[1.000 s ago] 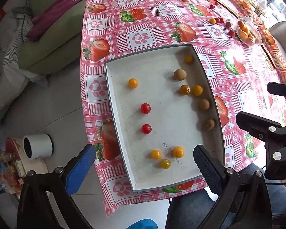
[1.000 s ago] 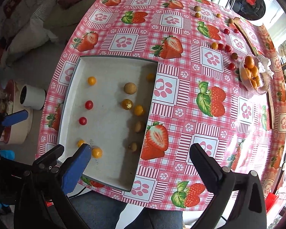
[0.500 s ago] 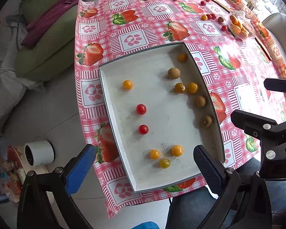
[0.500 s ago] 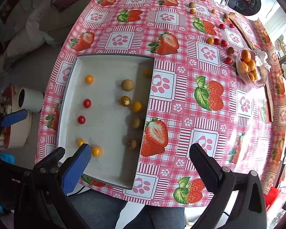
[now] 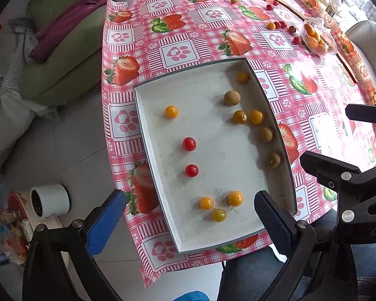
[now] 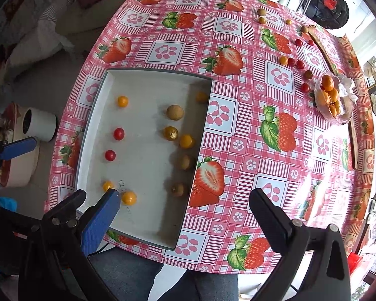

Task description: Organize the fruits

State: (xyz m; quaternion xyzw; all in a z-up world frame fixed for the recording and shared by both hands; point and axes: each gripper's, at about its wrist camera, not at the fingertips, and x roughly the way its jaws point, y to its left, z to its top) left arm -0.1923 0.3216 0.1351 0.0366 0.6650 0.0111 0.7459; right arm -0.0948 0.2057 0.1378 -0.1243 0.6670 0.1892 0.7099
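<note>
A grey-white tray lies on the strawberry tablecloth at the table's near edge. It holds two red cherry tomatoes, several orange ones and several brown longans. More loose fruits lie at the far side. My left gripper hangs open and empty above the tray's near end. My right gripper is open and empty above the tray's near right corner.
A clear bag of orange fruits sits at the far right beside a wooden strip. A green sofa stands left of the table. A white cup stands on the floor.
Both grippers have drawn back and up from the table, so the tray and fruits sit a little farther off. Both stay open. No fruit has moved.
</note>
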